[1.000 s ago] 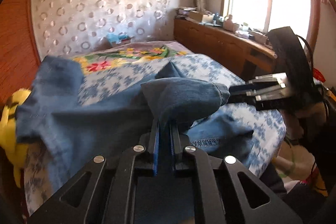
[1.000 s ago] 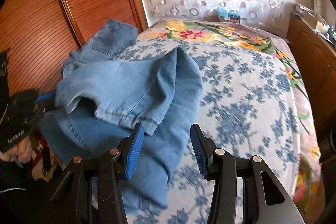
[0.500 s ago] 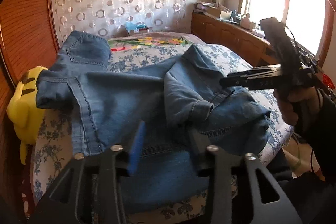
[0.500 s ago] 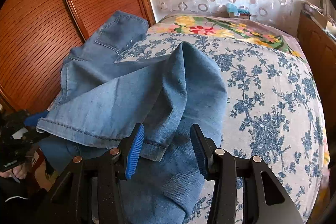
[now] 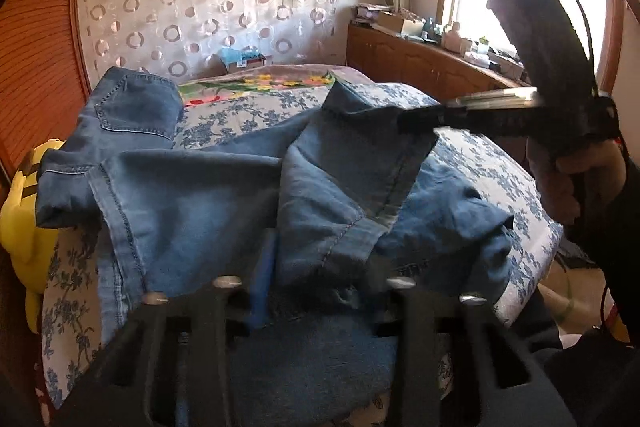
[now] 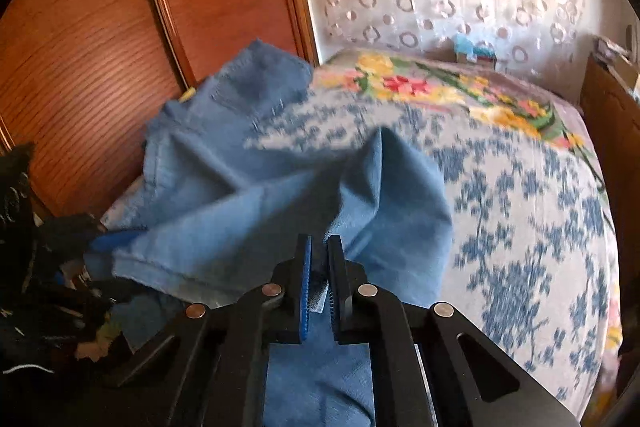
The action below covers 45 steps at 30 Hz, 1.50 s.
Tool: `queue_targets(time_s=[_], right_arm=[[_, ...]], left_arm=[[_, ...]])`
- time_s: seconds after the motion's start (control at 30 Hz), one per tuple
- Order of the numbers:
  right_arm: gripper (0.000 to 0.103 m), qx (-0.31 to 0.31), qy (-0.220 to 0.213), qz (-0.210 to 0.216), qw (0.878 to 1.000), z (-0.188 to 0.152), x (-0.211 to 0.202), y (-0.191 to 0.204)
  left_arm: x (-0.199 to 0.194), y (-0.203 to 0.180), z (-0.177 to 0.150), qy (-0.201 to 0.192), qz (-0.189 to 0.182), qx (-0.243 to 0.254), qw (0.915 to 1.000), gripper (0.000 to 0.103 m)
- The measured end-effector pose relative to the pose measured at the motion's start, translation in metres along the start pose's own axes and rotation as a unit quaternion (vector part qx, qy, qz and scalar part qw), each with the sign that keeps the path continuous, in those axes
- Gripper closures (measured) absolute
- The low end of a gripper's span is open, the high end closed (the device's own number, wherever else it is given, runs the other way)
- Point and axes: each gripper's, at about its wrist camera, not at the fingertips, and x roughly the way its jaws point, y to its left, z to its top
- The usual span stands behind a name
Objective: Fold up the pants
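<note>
Denim pants (image 6: 248, 211) (no readable label) sit pinched in the closing right claw (image 6: 318, 283); left claw (image 5: 320, 267), blurred, seems closing around cloth.

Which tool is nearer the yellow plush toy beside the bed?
Left. The left tool, jaws closing around the jeans, sits just right of the yellow plush toy; the right tool, jaws also closing on the jeans, is farther right.

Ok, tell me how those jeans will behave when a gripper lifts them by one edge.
The jeans will probably sag and trail: they already lie in soft creases across the bed. Likely heavy for their size, being layered denim with thick hems. The right gripper is closing on a thin edge of the cloth, so that grip may hold, though loose layers could unfold.
</note>
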Motion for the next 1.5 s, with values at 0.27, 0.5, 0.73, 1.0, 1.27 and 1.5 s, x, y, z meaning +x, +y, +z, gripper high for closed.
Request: queue_targets(time_s=[0.27, 0.5, 0.73, 1.0, 1.27, 1.5], right_arm=[[0.098, -0.055, -0.041, 0.036, 0.997, 0.052, 0.002, 0.039], [0.103, -0.111, -0.054, 0.077, 0.989, 0.083, 0.027, 0.098], [0.103, -0.126, -0.030, 0.062, 0.990, 0.074, 0.053, 0.104], [0.095, -0.132, 0.009, 0.043, 0.990, 0.050, 0.064, 0.105], [0.070, -0.134, 0.043, 0.061, 0.988, 0.026, 0.063, 0.119], [0.084, -0.158, 0.076, 0.026, 0.984, 0.018, 0.088, 0.129]], left_arm=[[-0.042, 0.009, -0.015, -0.029, -0.017, -0.027, 0.9991, 0.083], [-0.073, 0.024, -0.032, -0.033, -0.012, -0.046, 0.9983, 0.083], [-0.068, 0.054, -0.051, -0.006, 0.008, -0.078, 0.9969, 0.083], [-0.082, 0.073, -0.055, -0.020, 0.034, -0.093, 0.9948, 0.047], [-0.082, 0.080, -0.051, -0.024, 0.052, -0.090, 0.9943, 0.037], [-0.073, 0.080, -0.053, -0.017, 0.050, -0.089, 0.9946, 0.037]])
